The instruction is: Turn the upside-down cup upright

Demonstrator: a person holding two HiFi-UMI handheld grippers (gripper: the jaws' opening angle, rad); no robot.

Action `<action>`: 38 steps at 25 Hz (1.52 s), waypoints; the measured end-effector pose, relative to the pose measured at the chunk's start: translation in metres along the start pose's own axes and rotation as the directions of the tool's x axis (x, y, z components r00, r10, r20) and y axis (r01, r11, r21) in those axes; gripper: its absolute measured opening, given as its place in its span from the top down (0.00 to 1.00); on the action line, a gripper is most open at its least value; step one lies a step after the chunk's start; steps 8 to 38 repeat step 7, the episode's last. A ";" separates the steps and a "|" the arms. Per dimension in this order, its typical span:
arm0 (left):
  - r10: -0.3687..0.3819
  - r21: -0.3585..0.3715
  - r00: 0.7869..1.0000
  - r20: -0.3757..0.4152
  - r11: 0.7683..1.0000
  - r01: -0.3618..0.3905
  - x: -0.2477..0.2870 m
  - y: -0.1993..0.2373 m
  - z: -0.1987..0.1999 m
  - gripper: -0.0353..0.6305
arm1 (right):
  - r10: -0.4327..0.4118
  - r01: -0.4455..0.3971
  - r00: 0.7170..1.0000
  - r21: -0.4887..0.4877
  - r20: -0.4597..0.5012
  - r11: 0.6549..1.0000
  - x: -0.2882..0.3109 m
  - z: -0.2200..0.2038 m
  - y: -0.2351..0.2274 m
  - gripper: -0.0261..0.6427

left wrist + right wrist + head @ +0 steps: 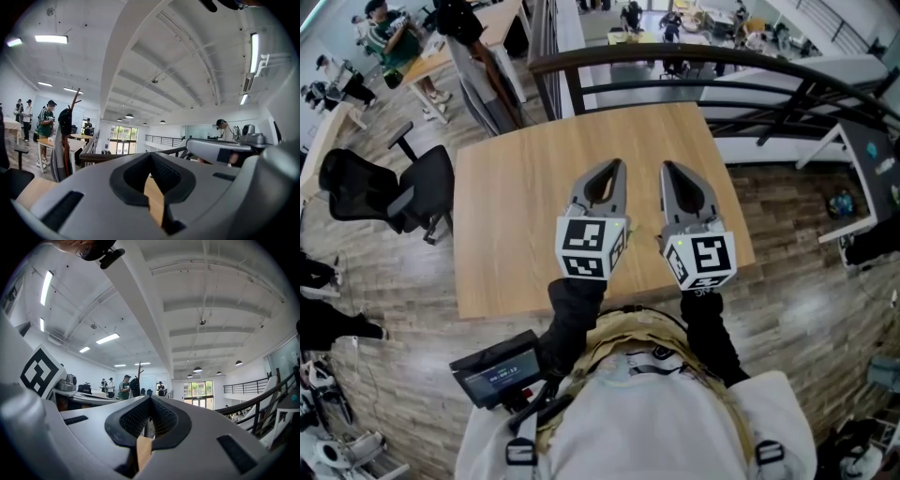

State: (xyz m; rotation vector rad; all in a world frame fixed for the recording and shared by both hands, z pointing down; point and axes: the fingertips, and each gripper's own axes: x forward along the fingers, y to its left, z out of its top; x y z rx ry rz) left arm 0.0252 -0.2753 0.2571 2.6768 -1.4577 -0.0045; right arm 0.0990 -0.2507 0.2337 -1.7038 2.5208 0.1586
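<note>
- Hovering side by side over the near half of the wooden table (506, 225), the left gripper (616, 166) and the right gripper (667, 168) both point toward the table's far edge. They are close to each other but not touching.
- The left gripper's jaws meet at the tips. In the left gripper view, only the looped hollow behind the tips lets a strip of tabletop show through, and nothing sits in it.
- The right gripper's jaws are likewise pressed together at the tips. The right gripper view shows the same hollow with nothing in it.
- Each tool carries its marker cube at the rear: the left cube (591, 248) and the right cube (703, 260), both above the table's near edge.
- The person's dark sleeves (572, 314) reach in from below the near edge. A small screen device (495, 373) hangs at the person's left side, off the table.
- The cup appears in none of the three views, so its place cannot be told.
- A black office chair (412, 192) stands on the plank floor just beside the table's left edge.
- A dark curved railing (722, 70) runs past the far edge and the far-right corner.
- The gripper views look level across an open hall, with a white beamed ceiling and strip lights (51, 39). A coat stand (70, 117) is at the left, with people (47, 117) standing by desks there.
</note>
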 end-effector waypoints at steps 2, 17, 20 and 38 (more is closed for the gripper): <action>-0.001 0.001 1.000 -0.006 1.000 0.001 0.000 -0.001 -0.001 0.94 | -0.001 0.001 1.000 0.003 0.000 1.000 -0.001 0.001 -0.002 0.93; 0.012 -0.003 1.000 -0.012 1.000 -0.012 -0.002 0.000 -0.003 0.94 | 0.004 -0.004 1.000 0.007 -0.004 1.000 -0.005 -0.001 -0.004 0.93; 0.012 -0.003 1.000 -0.012 1.000 -0.012 -0.002 0.000 -0.003 0.94 | 0.004 -0.004 1.000 0.007 -0.004 1.000 -0.005 -0.001 -0.004 0.93; 0.012 -0.003 1.000 -0.012 1.000 -0.012 -0.002 0.000 -0.003 0.94 | 0.004 -0.004 1.000 0.007 -0.004 1.000 -0.005 -0.001 -0.004 0.93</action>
